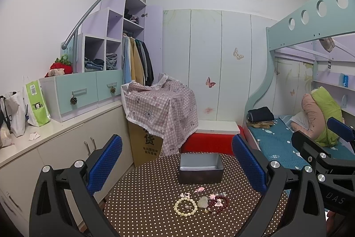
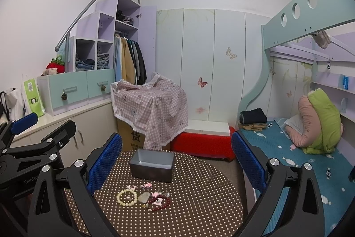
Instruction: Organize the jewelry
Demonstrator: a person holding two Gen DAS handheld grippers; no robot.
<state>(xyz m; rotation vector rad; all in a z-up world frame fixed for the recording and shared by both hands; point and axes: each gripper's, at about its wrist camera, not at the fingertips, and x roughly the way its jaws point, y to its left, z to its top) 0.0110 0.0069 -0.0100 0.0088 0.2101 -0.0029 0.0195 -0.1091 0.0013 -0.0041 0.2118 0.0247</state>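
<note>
Tabletop, dotted: grey box at far edge; bracelets, charms heaped near centre. Left hand-held gripper and right hand-held gripper: held wide open, nothing gripped.

Round table in foreground. Open box at far side of table. Jewelry cluster nearer camera: bead bracelet left, stone pendant just right of it, second bracelet rightmost. Covered carton behind table, bed right.
</note>
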